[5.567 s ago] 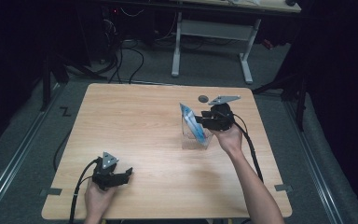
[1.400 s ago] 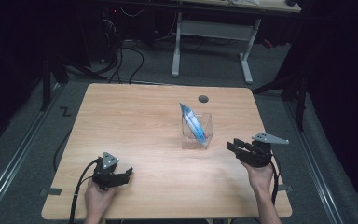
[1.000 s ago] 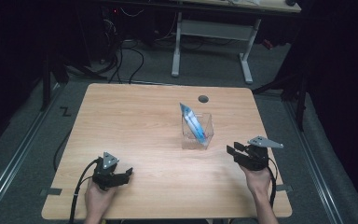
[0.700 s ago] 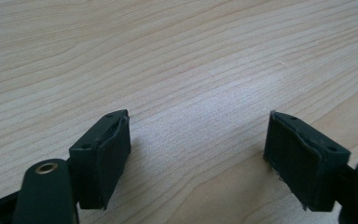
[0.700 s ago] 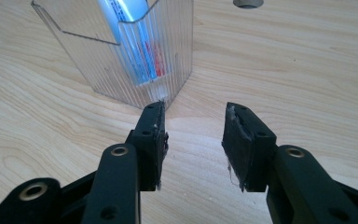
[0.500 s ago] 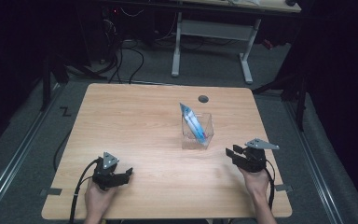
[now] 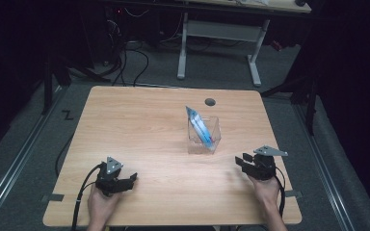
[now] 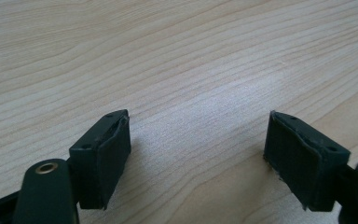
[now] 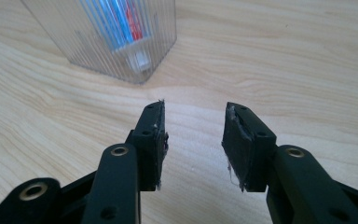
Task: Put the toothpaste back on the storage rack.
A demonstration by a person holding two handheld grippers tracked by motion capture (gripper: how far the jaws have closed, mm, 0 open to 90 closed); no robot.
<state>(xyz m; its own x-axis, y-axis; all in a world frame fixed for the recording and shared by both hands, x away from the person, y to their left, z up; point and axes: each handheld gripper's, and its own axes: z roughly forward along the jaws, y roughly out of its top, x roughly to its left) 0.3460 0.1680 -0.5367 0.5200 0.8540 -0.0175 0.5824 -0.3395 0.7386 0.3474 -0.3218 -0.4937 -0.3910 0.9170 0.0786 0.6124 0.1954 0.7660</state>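
Note:
A clear ribbed plastic box [image 7: 204, 135] stands near the middle of the wooden table [image 7: 144, 125], with a blue and white packet [image 7: 200, 128] leaning out of it. The box [image 9: 107, 35] also fills the top of the right gripper view, blue and red print showing through its wall. My right gripper [image 7: 243, 162] rests low over the table at the front right, to the right of the box, jaws open with bare wood between them [image 9: 193, 140]. At the front left, my left gripper [image 7: 131, 179] sits on the table, jaws wide open and empty [image 8: 198, 154].
A dark round hole [image 7: 210, 102] sits in the tabletop behind the box. Beyond the far edge stand a white table frame [image 7: 219, 38] and cables on the floor. A black Z mark [image 7: 67, 115] lies on the floor left of the table.
The right hand has drifted a little toward the front edge and inward. The left hand, box and packet have stayed put.

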